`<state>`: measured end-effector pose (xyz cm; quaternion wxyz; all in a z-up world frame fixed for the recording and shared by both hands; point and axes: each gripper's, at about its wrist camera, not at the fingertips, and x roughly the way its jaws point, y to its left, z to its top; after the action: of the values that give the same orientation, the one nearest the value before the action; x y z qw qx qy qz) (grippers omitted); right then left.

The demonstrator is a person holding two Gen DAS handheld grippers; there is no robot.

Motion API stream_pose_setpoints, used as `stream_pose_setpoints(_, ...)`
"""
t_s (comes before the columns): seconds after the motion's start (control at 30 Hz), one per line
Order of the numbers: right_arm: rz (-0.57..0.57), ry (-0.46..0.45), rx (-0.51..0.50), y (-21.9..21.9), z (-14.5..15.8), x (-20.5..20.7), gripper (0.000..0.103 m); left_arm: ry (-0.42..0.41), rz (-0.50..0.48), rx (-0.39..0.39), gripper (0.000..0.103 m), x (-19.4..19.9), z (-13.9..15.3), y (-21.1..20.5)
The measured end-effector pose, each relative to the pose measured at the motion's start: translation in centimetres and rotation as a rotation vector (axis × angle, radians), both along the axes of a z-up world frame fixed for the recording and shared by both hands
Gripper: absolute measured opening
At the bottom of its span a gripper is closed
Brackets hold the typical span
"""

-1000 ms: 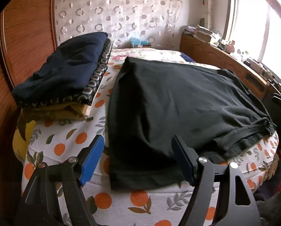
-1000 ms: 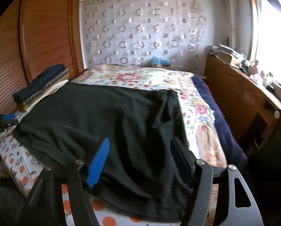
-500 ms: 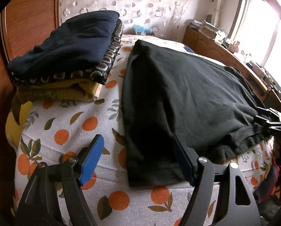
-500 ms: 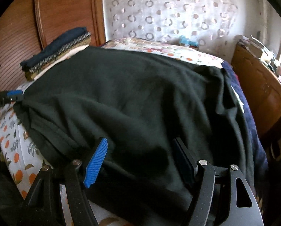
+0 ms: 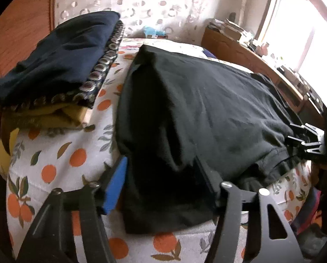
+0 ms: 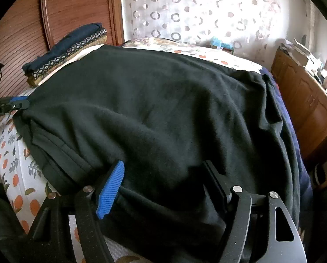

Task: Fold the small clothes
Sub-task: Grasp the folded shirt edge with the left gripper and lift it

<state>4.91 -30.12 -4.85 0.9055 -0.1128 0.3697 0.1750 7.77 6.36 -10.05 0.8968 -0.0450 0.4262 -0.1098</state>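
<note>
A black garment lies spread on the bed; it also fills the right wrist view. My left gripper is open, its fingers straddling the garment's near left corner at the bed edge. My right gripper is open, its fingers straddling the garment's near right hem. Each gripper shows in the other's view: the right one at the far right, the left one at the far left. The cloth between each pair of fingers lies loose, not pinched.
A stack of folded clothes, navy on top, sits on the bed's left beside the wooden headboard; it also shows in the right wrist view. The sheet has an orange-fruit print. A wooden cabinet runs along the right.
Both grippers have moved forward and down onto the near edge of the black garment. Their fingers now straddle the cloth. Both stay open.
</note>
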Motion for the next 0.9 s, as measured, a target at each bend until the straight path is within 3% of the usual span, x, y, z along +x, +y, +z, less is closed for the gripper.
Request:
stream_pose_setpoints(0.07,0.001,0.000,0.001,0.1,0.0,0.0,0.075,-0.001,-0.010,0.010,0.035,0.3,0.0,-0.2)
stream_pose_setpoints(0.17,0.000,0.001,0.002,0.1,-0.1,0.0,0.076,-0.007,-0.026,0.052,0.016,0.6,0.1,-0.7)
stream_pose_setpoints(0.23,0.000,0.001,0.003,0.0,-0.1,0.0,0.076,-0.019,-0.038,0.052,0.011,0.6,0.3,-0.9)
stream_pose_setpoints(0.57,-0.002,0.001,0.008,-0.1,-0.1,0.0,0.076,-0.216,-0.086,-0.059,0.009,-0.9,6.5,-3.5)
stream_pose_setpoints(0.9,-0.015,0.005,0.053,-1.1,0.1,-0.2,0.076,-0.292,-0.200,-0.099,0.008,1.0,9.3,-9.4)
